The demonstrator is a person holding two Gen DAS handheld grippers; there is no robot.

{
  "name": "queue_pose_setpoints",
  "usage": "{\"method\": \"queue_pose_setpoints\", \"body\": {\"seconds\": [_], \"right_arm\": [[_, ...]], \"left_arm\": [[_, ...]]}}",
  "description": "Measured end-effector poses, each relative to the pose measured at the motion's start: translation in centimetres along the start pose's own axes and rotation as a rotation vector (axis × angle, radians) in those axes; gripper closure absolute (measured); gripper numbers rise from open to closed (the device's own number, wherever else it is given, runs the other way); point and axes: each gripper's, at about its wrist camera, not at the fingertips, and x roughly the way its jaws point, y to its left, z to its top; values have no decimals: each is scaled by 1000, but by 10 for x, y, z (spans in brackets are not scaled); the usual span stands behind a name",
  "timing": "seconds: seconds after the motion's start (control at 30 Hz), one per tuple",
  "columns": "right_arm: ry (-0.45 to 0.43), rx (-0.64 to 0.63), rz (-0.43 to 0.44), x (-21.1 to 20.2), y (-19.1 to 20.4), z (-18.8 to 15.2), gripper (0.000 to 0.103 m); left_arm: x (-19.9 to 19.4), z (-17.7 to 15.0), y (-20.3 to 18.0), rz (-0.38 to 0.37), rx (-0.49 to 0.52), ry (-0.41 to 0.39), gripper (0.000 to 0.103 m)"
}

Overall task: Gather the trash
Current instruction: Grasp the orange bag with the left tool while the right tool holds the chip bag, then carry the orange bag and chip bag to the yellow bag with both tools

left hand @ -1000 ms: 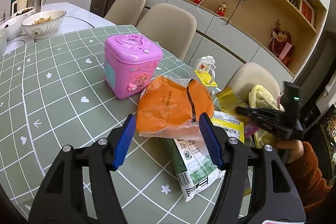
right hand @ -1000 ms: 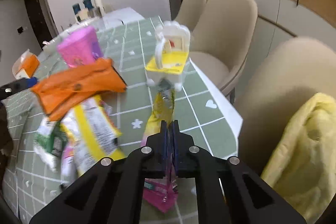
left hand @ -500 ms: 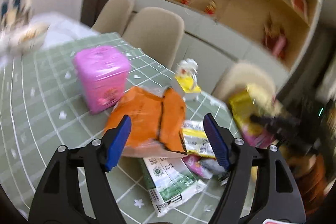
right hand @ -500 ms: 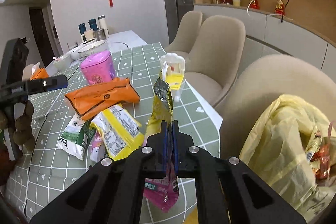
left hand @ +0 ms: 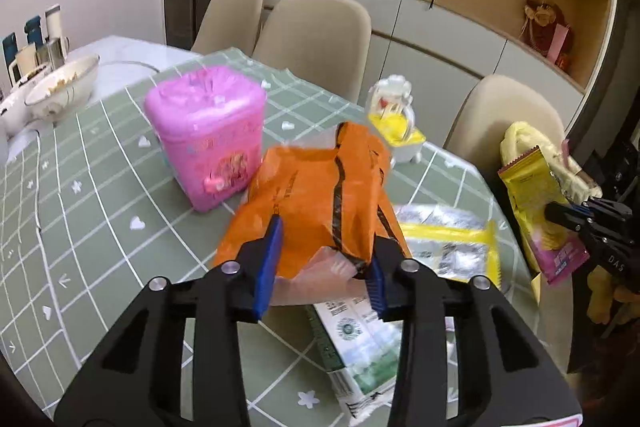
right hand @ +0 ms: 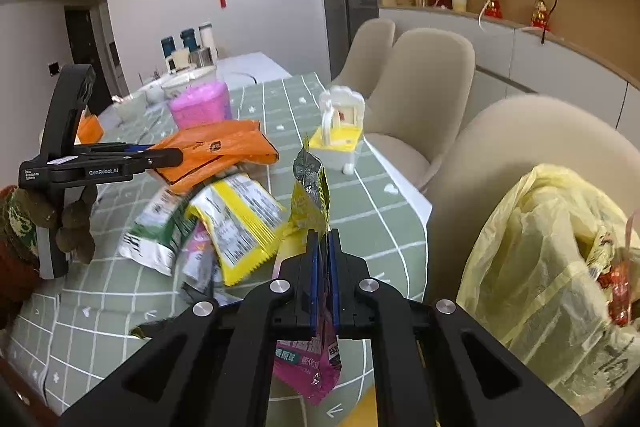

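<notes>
Left gripper (left hand: 322,259) jaws just closing, now pinching near edge of orange bag (left hand: 320,195), which is raised off green checked table (left hand: 100,195) beside pink box (left hand: 208,135). Right gripper (right hand: 323,279) clamped fully on yellow-pink wrapper (right hand: 312,187), held upright at table edge near yellow trash bag (right hand: 536,259) on chair. More wrappers (right hand: 236,223) lie on table between grippers.

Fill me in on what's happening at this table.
A person is clearing trash with two hand-held grippers. The right hand-held gripper is shut on a yellow and pink wrapper, beside the yellow trash bag. The left hand-held gripper has just been closing around the orange bag. More wrappers lie on the table.
</notes>
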Motion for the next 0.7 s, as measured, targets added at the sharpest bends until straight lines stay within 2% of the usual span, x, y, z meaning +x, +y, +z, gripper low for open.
{"method": "queue_pose_setpoints", "body": {"seconds": [0.13, 0.33, 0.5, 0.7], "right_arm": [[-48, -14, -8, -18, 1, 7, 96], [-99, -10, -42, -46, -13, 12, 96], [-153, 17, -111, -83, -43, 12, 96], [-196, 63, -248, -126, -92, 4, 96]], "left_arm": [[-30, 12, -9, -9, 2, -85, 70], [-64, 34, -48, -15, 75, -218, 70], [-66, 51, -94, -101, 104, -263, 70], [-45, 68, -164, -255, 164, -256, 70]]}}
